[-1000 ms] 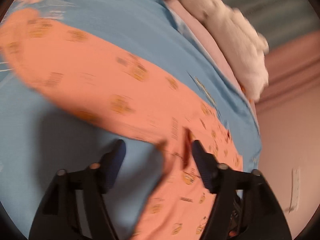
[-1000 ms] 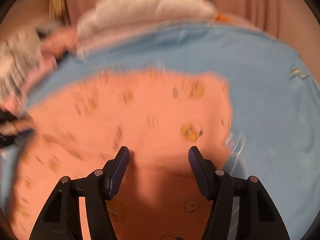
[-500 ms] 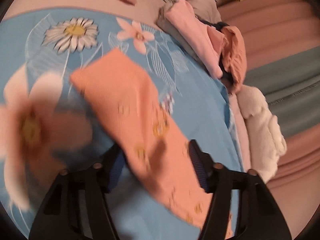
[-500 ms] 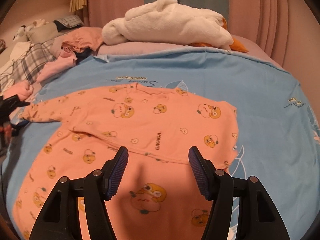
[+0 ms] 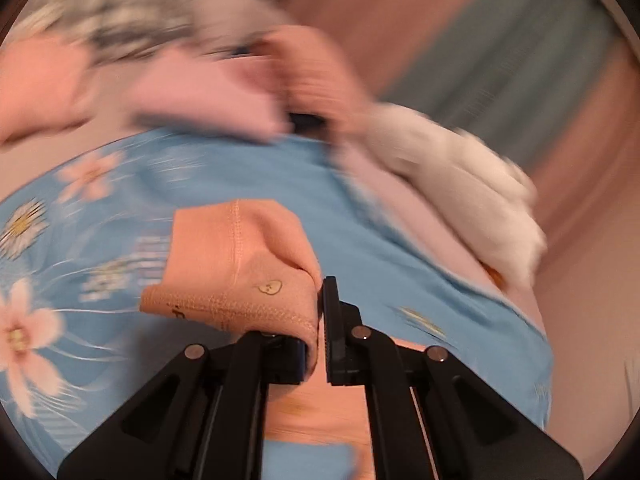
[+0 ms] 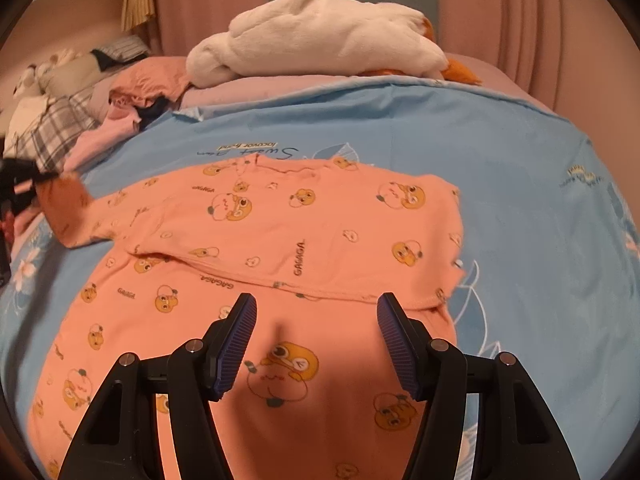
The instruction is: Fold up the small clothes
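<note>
An orange baby garment [image 6: 304,232] printed with cartoon faces lies spread on the blue bed sheet [image 6: 520,200]. In the left wrist view, my left gripper [image 5: 320,286] is shut on the cuff of its sleeve [image 5: 240,272], which bunches over the left finger. From the right wrist view that sleeve [image 6: 68,208] rises off the sheet at the far left, toward the dark left gripper [image 6: 24,178]. My right gripper [image 6: 316,308] hovers open over the lower body of the garment with nothing between its fingers.
A white plush toy [image 6: 320,36] lies on a pink cover at the back of the bed. A heap of pink, orange and plaid clothes [image 6: 120,96] sits at the back left. Pink and green curtains [image 6: 500,8] hang behind. Bare sheet shows to the right of the garment.
The left gripper went from open around the sleeve to shut on its cuff and lifted it off the sheet. The right gripper stays open over the garment, hardly moved.
</note>
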